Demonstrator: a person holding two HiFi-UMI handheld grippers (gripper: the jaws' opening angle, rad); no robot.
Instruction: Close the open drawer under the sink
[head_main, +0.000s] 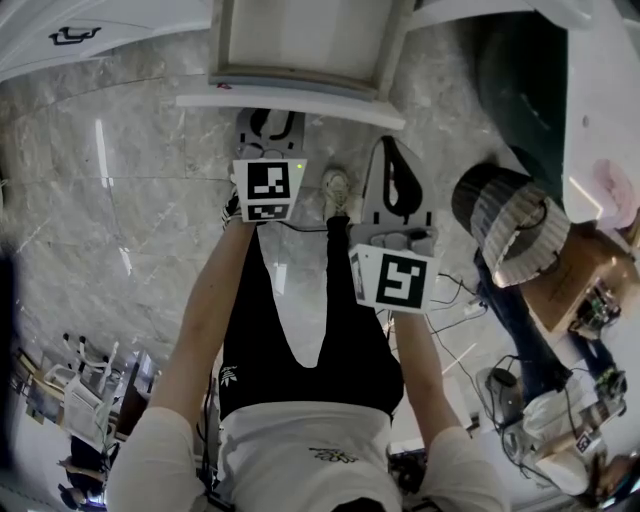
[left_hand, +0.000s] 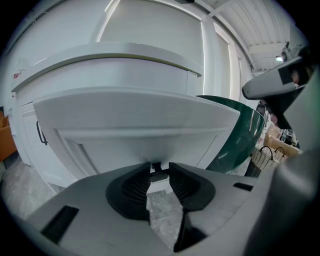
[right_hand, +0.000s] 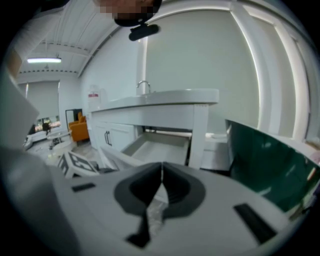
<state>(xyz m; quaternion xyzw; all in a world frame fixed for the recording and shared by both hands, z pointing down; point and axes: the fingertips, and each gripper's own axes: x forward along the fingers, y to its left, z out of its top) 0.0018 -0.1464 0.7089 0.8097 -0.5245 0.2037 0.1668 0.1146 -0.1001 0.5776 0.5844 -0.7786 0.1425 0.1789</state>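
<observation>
The white drawer (head_main: 290, 100) under the sink is pulled out of the white cabinet. Its flat front panel faces the person and fills most of the left gripper view. In the right gripper view its open tray sits below the white sink worktop (right_hand: 165, 97), which carries one curved metal faucet (right_hand: 143, 86).

The grey left claw (head_main: 270, 118) reaches the drawer's front. Its black ribbed jaws stand part-way apart, and the small grey handle (left_hand: 158, 169) fills the gap between their tips; they look clamped on it. The grey right claw (head_main: 391, 150) hangs further back and to the right, clear of the drawer. Its jaws are pressed together with nothing between them.

Both bare forearms stretch forward and down from white short sleeves, the left forearm (head_main: 205, 320) reaching further than the right forearm (head_main: 425, 370). One light shoe (head_main: 337, 190) shows between the claws on the grey marble floor (head_main: 120, 200).

There are two claws, and each carries one cube with black-and-white square markers: the left cube (head_main: 268, 188) and the right cube (head_main: 393, 278). A small red label (head_main: 222, 87) at the drawer's edge and a white logo (head_main: 228, 375) on the black shorts are too small to read.

One dark green tub (right_hand: 265, 160) stands just right of the cabinet. A second person in a striped hat (head_main: 510, 225) is further right.
</observation>
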